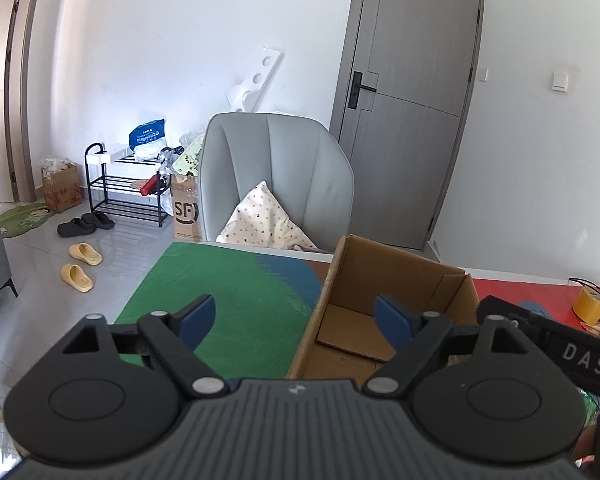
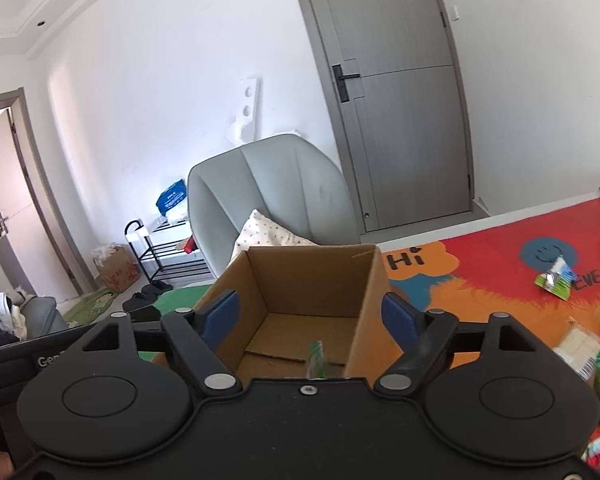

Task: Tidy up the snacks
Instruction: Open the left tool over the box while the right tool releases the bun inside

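Both claws are spread wide with nothing in them: right claw [image 2: 310, 316] over the cardboard box [image 2: 364, 304], green snack packet [image 2: 317, 360] dropping inside. Left claw [image 1: 296, 320] hangs beside it. Next up, probably grabbing another of the snacks [image 2: 580, 346] off the table.

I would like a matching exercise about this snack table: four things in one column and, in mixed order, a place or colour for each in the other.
Things:
1. brown cardboard box
2. yellow tape roll
3. small green-and-white snack packet
4. pale floral cushion

Places:
A. on the grey armchair
B. on the red part of the mat, beside the blue smiley face
C. open-topped, directly ahead of the right tongs
D. far right edge of the table, near black wires

Pairs: 1-C, 2-D, 3-B, 4-A
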